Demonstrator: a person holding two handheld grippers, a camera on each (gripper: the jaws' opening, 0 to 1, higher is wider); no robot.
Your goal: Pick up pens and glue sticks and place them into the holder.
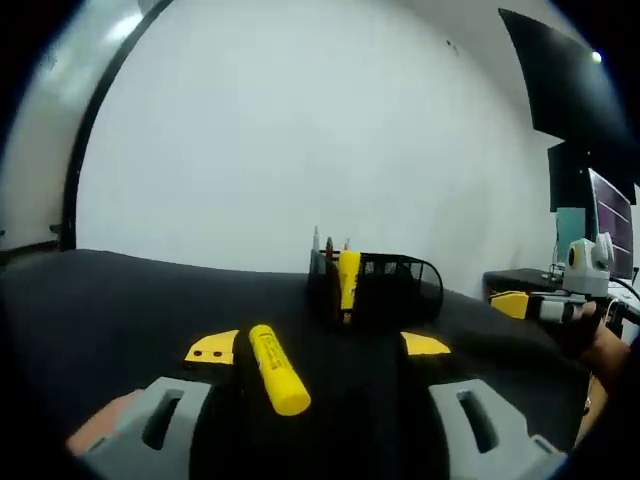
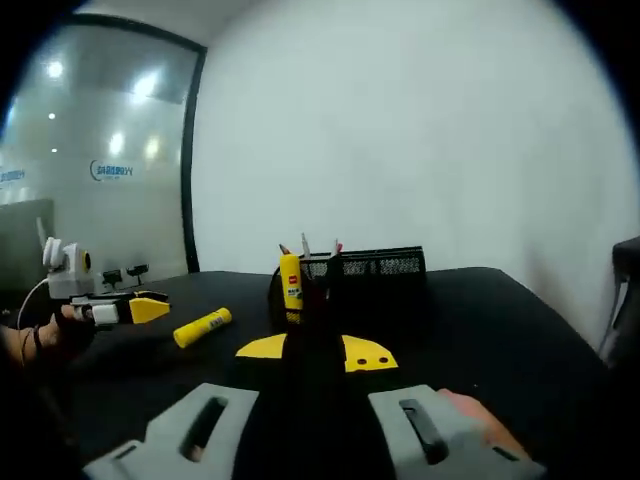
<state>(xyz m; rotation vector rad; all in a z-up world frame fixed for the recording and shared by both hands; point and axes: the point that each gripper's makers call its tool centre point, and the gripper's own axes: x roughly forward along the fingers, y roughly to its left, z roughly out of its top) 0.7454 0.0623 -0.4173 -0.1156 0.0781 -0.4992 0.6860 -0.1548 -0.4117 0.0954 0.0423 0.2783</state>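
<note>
A black table [image 2: 480,330] is spreading across both views, with a white wall behind it and a glass partition off to one side. Near the middle of the table a black mesh holder [image 2: 365,270] is standing upright. It is already carrying part of the load: a yellow glue stick [image 2: 290,285] is standing on end at its front corner, and a few pens [image 2: 305,247] are poking up out of the compartment beside it.

One more yellow glue stick [image 1: 276,370] is lying flat on the table, apart from the holder. In the left gripper view it is resting just ahead of the left gripper [image 1: 315,352], nearer the left jaw, with nothing clamped around it; the jaws are standing apart and empty. In the right gripper view the same stick is lying to the left of the holder, close to the tips of the other gripper.

The right gripper [image 2: 315,352] is pointing straight at the holder, jaws spread and holding nothing.

Judging from this, the task is looking well advanced but not finished: the loose glue stick is waiting to be picked up and set in the holder. I cannot tell whether other pens are lying outside the views
</note>
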